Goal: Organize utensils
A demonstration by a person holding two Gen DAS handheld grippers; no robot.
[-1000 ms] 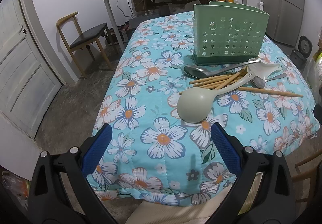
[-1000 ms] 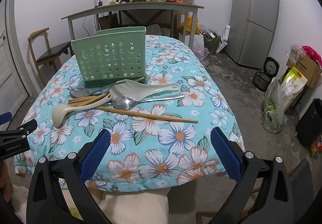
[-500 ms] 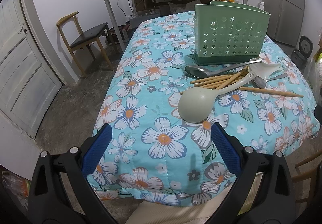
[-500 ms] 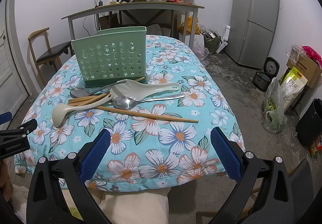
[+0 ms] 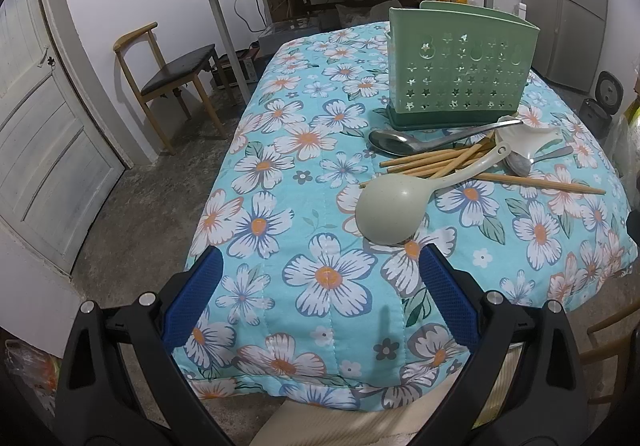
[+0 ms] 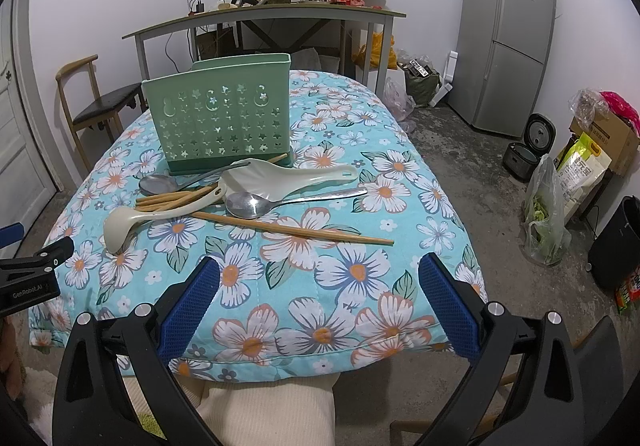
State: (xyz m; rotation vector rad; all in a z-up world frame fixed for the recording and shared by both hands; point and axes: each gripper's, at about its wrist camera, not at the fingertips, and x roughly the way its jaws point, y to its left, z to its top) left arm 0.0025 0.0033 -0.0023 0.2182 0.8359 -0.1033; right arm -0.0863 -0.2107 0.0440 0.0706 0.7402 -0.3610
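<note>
left tongs [image 5: 320, 286]: apart, empty | right tongs [image 6: 320, 292]: apart, empty | ladle [image 5: 390, 207]: just ahead of left tongs | holder [image 6: 218, 117]: beyond utensils

The tablecloth [image 6: 340, 278] is quilted cloth, matt, with stitched seams. The utensil holder [image 6: 218, 121] ahead of both tools is matt green plastic, perforated. The ladle [image 5: 394, 207] and rice paddle [image 6: 288, 177] are smooth pale plastic with a faint sheen. Both spoons [image 6: 256, 203] are polished, reflective metal. The chopsticks [image 6: 292, 230] are bare matt wood. The finger pads [image 6: 448, 302] are textured blue rubber on black plastic frames.
</note>
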